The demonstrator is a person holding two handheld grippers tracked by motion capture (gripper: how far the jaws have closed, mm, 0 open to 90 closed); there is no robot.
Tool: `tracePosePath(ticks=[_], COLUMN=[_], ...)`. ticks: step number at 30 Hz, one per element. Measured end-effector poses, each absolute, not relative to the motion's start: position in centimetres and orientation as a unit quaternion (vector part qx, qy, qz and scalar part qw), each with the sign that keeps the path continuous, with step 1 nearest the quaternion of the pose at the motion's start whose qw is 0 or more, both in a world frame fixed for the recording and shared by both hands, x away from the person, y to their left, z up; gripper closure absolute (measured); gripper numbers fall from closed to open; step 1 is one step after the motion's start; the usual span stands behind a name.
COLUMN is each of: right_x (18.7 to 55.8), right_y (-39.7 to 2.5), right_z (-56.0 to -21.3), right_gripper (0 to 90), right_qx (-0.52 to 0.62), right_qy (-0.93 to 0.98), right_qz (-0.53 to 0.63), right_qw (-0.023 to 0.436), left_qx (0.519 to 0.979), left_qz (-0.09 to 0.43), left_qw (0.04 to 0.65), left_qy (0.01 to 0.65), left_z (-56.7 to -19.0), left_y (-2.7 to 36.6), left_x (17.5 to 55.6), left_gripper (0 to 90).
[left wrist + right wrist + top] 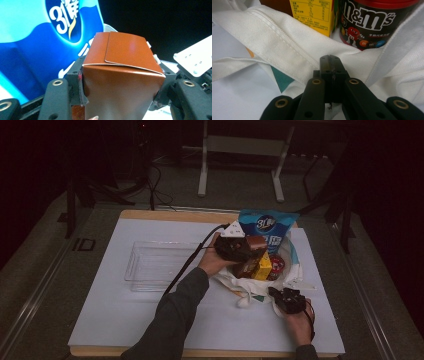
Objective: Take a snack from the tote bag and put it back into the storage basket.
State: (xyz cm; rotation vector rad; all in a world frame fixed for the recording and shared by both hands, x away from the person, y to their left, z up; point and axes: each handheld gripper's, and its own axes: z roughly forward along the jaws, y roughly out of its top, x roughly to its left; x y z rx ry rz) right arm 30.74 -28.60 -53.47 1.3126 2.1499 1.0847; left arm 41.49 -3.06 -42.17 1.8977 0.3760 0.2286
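High view: left hand-held gripper point(248, 249) pinches a brown box point(256, 245) just above the white bag point(235, 281); yellow box point(263, 266) and candy jar point(275, 266) remain inside, tray point(155, 265) beside it empty. Right hand-held gripper point(276, 294), jaws pressed together, pins the bag's rim.

Glossy brown cardboard box point(120, 82), woven matt white cloth bag point(287, 47), shiny blue plastic pouch point(37, 45), clear plastic tray point(155, 265)

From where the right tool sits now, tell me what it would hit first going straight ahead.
Most likely the white cloth bag: its hem folds right past the shut tips of the right tool. Behind the cloth stands the M&M's tub, though depth is hard to judge.
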Motion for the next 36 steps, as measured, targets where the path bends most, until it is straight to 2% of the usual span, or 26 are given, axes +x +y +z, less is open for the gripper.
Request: tracePosePath(ticks=[16,25,36], right_x=[30.5,30.3,30.4], right_y=[-28.6,-28.2,-28.4], right_z=[-53.6,-53.7,-53.7], right_gripper=[90.0,90.0,90.0], right_qx=[0.471,0.471,0.474], right_qy=[0.763,0.762,0.759], right_qz=[0.391,0.387,0.392], right_qw=[0.205,0.218,0.213], left_qx=[0.786,0.776,0.768], left_qz=[0.122,0.132,0.134], left_qw=[0.578,0.592,0.604], left_qy=[0.181,0.174,0.167], left_z=[-39.9,-38.2,-36.7], left_y=[-0.8,0.7,2.3], left_x=[41.1,40.3,39.4], left_gripper=[42.7,42.7,42.7])
